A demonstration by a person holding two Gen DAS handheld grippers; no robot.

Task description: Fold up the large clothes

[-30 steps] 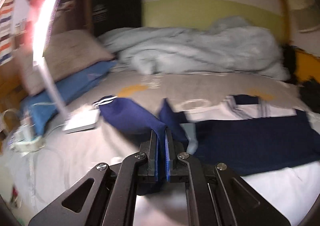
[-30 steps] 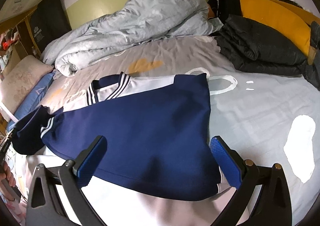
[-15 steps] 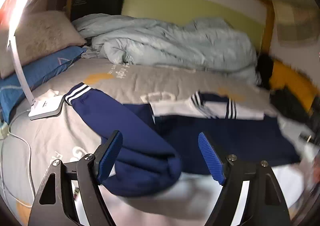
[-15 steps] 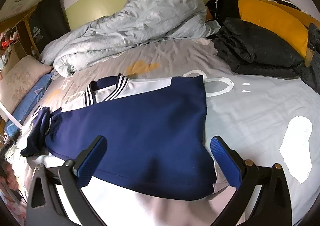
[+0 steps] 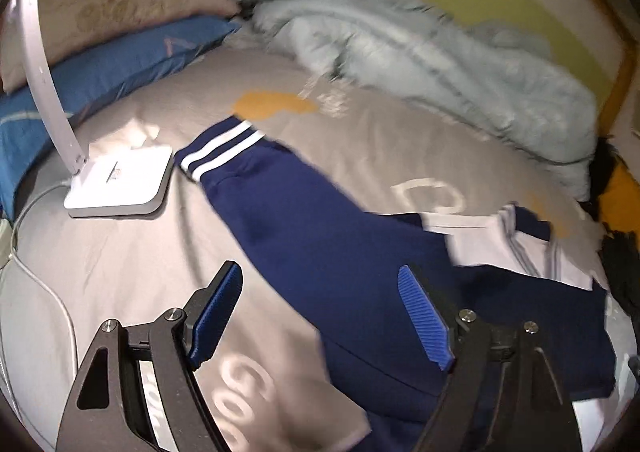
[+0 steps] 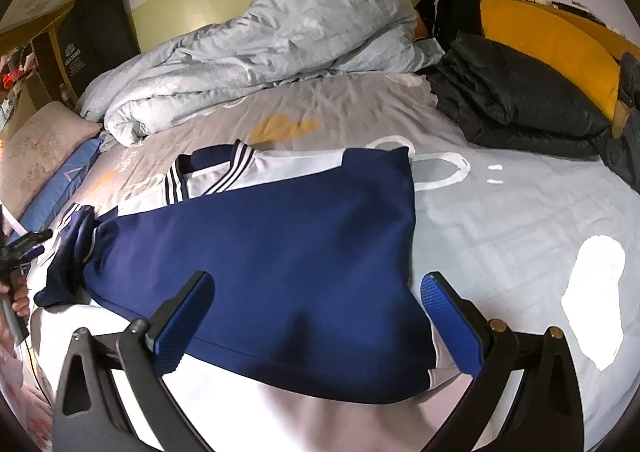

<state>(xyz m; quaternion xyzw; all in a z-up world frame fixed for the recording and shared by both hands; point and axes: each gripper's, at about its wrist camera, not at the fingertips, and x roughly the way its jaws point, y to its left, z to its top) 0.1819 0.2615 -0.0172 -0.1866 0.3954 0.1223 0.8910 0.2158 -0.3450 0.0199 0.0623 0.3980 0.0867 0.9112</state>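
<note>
A navy-and-white jacket (image 6: 280, 252) is spread face down across a grey bedsheet (image 6: 500, 220), its striped collar (image 6: 208, 180) pointing toward 11 o'clock in the right wrist view. One sleeve (image 5: 304, 220) is stretched out toward 10 o'clock in the left wrist view, its white-striped cuff (image 5: 218, 150) lying just beside the base of a white desk lamp (image 5: 120, 188).

The step in hand is judged to be the folding in of that sleeve. It would best be gripped near the cuff and carried flat across the navy back, so that no twist is left at the shoulder and the lamp is not dragged.

The left gripper (image 5: 324, 312) is held low over the sleeve, tilted down, its blue pads spread wide and nothing clasped between them. The right gripper (image 6: 316, 324) is poised at the hem at 6 o'clock, likewise spread wide and empty, straddling the navy cloth. A rumpled pale duvet (image 6: 260, 52) is heaped at 12 o'clock, well apart from the jacket.
</note>
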